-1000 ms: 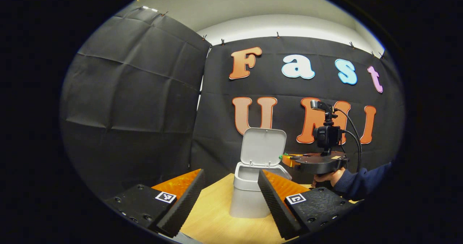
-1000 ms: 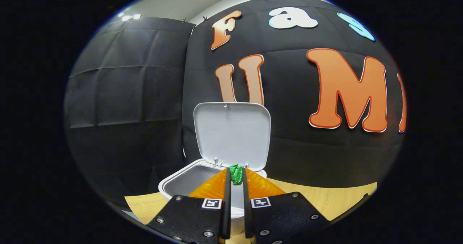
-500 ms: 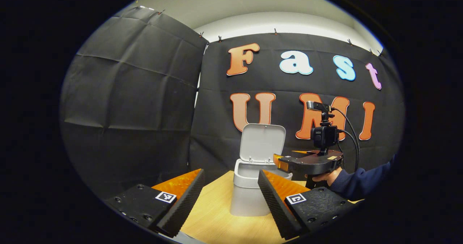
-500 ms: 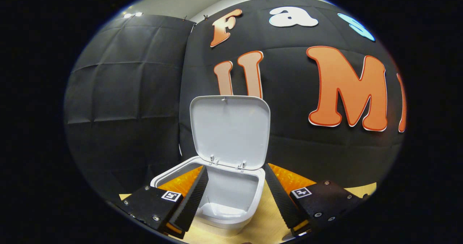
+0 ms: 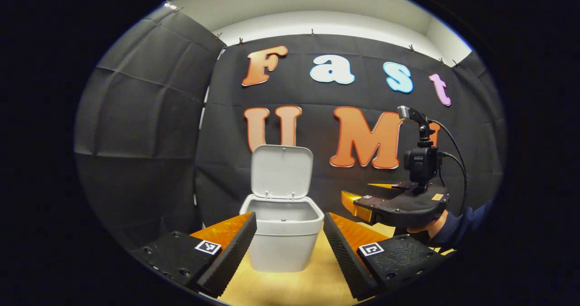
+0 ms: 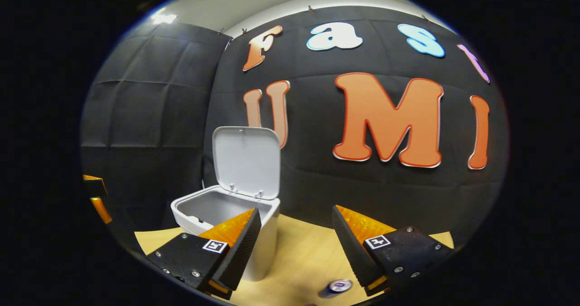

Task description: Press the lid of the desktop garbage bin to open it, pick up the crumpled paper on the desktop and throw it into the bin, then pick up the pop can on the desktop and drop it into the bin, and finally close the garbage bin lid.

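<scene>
The pale grey bin stands on the wooden table with its lid raised upright. My left gripper is open, its fingers on either side of the bin, which stands a little farther off. To the right of the bin a hand holds my right gripper above the table, open. In the right gripper view the bin is at the left, lid up, and my right gripper is open with nothing in it. The pop can lies on the table at the bottom edge, by the right finger.
The wooden table top runs from the bin toward the right. Black cloth walls close the booth behind and to the left. At the left edge of the right gripper view, part of the other gripper shows.
My right gripper was shut on green crumpled paper over the bin; it opened, the paper is gone from it, and it drew back to the right. My left gripper turned, bringing the bin between its fingers.
</scene>
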Available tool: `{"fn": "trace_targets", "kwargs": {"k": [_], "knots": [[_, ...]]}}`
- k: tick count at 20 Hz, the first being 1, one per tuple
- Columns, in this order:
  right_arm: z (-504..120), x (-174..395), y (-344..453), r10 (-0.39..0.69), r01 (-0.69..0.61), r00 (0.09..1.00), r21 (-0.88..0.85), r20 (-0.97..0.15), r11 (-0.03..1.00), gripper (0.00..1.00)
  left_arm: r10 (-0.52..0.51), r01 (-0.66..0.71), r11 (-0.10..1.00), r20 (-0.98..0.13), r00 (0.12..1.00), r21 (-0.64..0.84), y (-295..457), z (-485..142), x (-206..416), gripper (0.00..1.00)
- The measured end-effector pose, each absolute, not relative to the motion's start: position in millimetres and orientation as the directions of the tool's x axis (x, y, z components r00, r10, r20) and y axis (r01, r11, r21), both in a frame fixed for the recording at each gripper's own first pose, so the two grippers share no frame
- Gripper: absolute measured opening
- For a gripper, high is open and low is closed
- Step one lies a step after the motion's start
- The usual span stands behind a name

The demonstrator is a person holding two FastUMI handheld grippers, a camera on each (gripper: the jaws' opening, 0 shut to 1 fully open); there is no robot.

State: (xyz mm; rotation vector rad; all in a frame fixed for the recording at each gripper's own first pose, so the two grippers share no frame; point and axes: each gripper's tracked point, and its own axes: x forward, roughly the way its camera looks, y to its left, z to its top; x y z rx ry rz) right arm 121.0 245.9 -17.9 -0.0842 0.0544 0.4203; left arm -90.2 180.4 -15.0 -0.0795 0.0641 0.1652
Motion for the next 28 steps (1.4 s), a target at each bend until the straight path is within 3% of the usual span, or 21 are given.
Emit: {"fn": "trace_targets", "kwargs": {"k": [5, 14, 23, 28], "knots": [[-5.0, 102.4, 165.7, 0.289, -0.292, 0.956, -0.069, -0.046, 0.954, 0.94, 0.009, -0.014, 0.998, -0.080, 0.997, -0.059, 117.4, -35.3, -56.9, 0.94], [-5.7, 62.6, 40.8, 0.058, -0.063, 0.997, -0.089, -0.057, 0.994, 0.94, -0.156, 0.159, 0.987, -0.152, 0.976, 0.007, 19.6, -116.5, -0.9, 0.94], [-19.2, 28.9, -13.3, -0.071, 0.057, 0.989, -0.111, -0.126, 0.992, 0.94, -0.226, 0.253, 0.966, -0.311, 0.923, 0.047, -42.3, -243.4, 52.3, 0.96], [-25.8, 17.4, -23.3, -0.107, 0.086, 0.981, -0.133, -0.160, 0.987, 0.94, -0.198, 0.236, 0.971, -0.433, 0.879, 0.035, -48.5, -313.9, 89.2, 0.98]]}}
